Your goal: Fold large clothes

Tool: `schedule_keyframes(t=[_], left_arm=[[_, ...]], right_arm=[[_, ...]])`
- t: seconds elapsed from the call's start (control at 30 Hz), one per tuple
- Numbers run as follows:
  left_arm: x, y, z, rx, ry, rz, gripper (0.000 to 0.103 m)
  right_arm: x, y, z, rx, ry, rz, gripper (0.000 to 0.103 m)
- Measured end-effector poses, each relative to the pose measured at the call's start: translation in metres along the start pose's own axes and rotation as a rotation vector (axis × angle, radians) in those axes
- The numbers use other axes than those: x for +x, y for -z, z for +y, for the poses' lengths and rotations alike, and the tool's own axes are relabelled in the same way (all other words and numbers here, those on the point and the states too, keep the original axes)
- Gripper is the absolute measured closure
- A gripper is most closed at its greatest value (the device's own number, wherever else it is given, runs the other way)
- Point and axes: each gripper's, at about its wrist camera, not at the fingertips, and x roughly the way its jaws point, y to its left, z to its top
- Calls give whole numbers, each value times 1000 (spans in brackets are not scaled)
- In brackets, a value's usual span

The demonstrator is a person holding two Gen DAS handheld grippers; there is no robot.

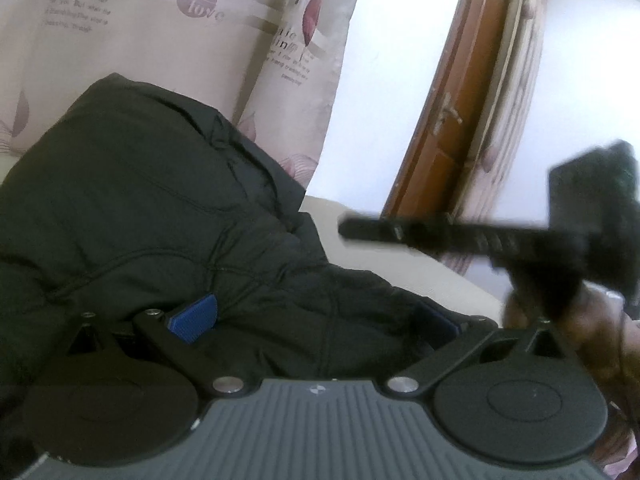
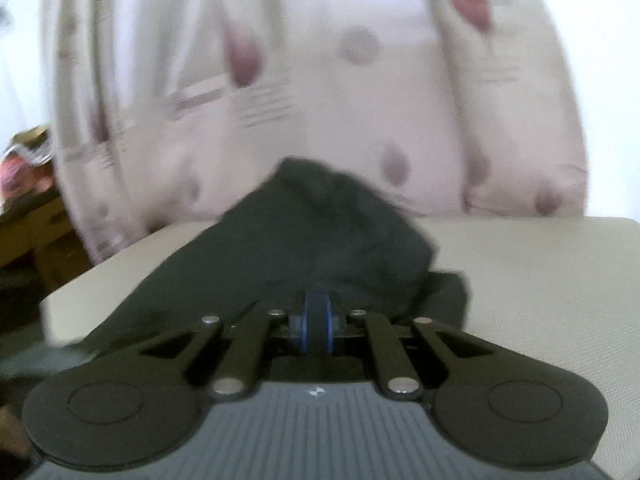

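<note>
The black coat lies heaped on the cream surface before a curtain. Left claw is spread over it; right claw — pressed together — pinches coat fabric.

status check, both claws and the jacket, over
Left claw open, pads spread over the dark padded jacket. Right claw shut on a fold of the jacket. Jacket bunched on the cream cushion; nothing blocking.

Dark jacket between wide-spread left gripper pads
</note>
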Motion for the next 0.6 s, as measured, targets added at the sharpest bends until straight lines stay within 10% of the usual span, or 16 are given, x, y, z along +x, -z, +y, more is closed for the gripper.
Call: schedule_keyframes(t=[0.6], left_arm=[[-8,-9,-12,49,-134,69,0]], right_arm=[[39,21,-23,149,29,140,96]])
